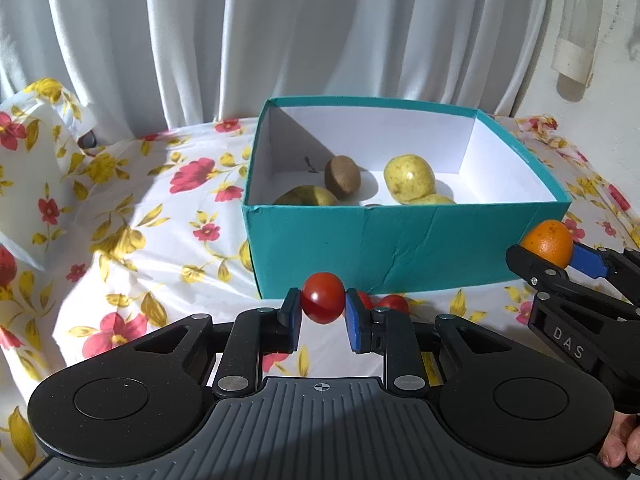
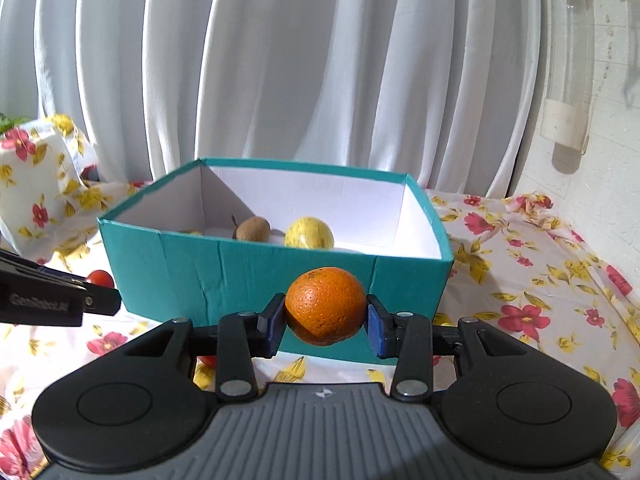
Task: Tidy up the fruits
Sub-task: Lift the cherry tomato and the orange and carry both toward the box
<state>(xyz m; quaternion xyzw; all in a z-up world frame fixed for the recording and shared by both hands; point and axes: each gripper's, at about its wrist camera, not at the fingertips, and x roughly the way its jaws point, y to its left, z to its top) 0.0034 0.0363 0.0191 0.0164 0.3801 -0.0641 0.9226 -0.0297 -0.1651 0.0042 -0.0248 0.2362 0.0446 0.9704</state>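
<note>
My left gripper [image 1: 322, 307] is shut on a red tomato [image 1: 322, 296], held just in front of the teal box [image 1: 400, 248]. Two more tomatoes [image 1: 394, 303] lie on the cloth behind it, against the box's front wall. My right gripper [image 2: 326, 314] is shut on an orange [image 2: 325, 304], lifted before the teal box [image 2: 224, 276]. From the left wrist view the right gripper [image 1: 548, 254] shows at the right edge with the orange [image 1: 549, 242] in it. Inside the box lie a brown kiwi [image 1: 342, 178] and yellow-green fruits [image 1: 409, 178]. The kiwi [image 2: 253, 229] and one yellow fruit [image 2: 309, 233] peek over the rim.
A floral tablecloth [image 1: 152, 216] covers the table. White curtains [image 2: 280, 64] hang behind. A cloth-covered bundle [image 1: 32, 176] sits at the left. A clear tube [image 2: 568, 60] hangs on the right wall. A person's fingers [image 1: 624, 444] grip the right tool.
</note>
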